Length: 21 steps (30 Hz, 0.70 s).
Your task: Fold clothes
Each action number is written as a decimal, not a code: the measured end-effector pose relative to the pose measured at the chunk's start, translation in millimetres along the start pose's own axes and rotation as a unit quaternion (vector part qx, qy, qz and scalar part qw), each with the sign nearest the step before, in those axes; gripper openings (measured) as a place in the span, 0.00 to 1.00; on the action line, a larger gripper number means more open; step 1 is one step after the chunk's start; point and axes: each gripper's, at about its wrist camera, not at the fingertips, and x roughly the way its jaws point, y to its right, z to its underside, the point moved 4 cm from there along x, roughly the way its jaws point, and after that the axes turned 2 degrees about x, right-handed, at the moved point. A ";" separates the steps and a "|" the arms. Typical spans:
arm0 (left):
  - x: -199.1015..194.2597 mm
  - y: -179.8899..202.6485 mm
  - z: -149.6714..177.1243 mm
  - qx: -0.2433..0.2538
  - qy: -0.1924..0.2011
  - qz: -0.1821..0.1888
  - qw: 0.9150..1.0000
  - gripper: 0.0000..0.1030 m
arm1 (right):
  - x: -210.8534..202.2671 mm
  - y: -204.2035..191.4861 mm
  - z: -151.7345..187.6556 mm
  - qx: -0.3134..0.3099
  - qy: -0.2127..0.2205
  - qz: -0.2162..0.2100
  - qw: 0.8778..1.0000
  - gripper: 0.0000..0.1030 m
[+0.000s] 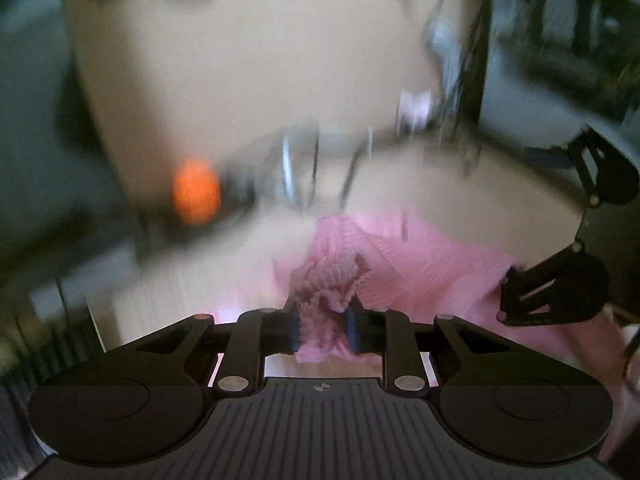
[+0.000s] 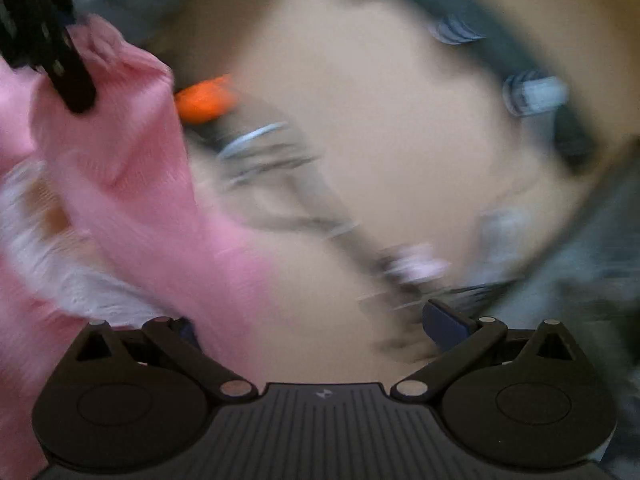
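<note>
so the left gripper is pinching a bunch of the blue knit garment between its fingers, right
Not quite: the garment is pink, not blue. The left wrist view shows the left gripper with its fingers closed on a bunched fold of the pink knit garment.

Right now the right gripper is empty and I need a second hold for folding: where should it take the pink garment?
Probably the free edge of the pink garment beside the open right gripper, approached from the left; the left gripper already pinches its bunched knit trim.
</note>
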 end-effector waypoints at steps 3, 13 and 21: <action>-3.9 2.1 -2.9 0.063 0.023 -0.030 0.997 0.34 | -9.5 23.0 -4.6 0.043 0.032 0.024 0.998 1.00; 17.1 -50.4 84.7 -0.053 -0.143 0.045 0.987 0.71 | -16.3 22.7 7.0 0.102 -0.035 -0.213 0.971 1.00; 37.2 -56.9 68.0 -0.120 -0.118 0.081 0.982 0.83 | 91.5 34.2 -1.7 0.091 -0.087 -0.171 0.977 1.00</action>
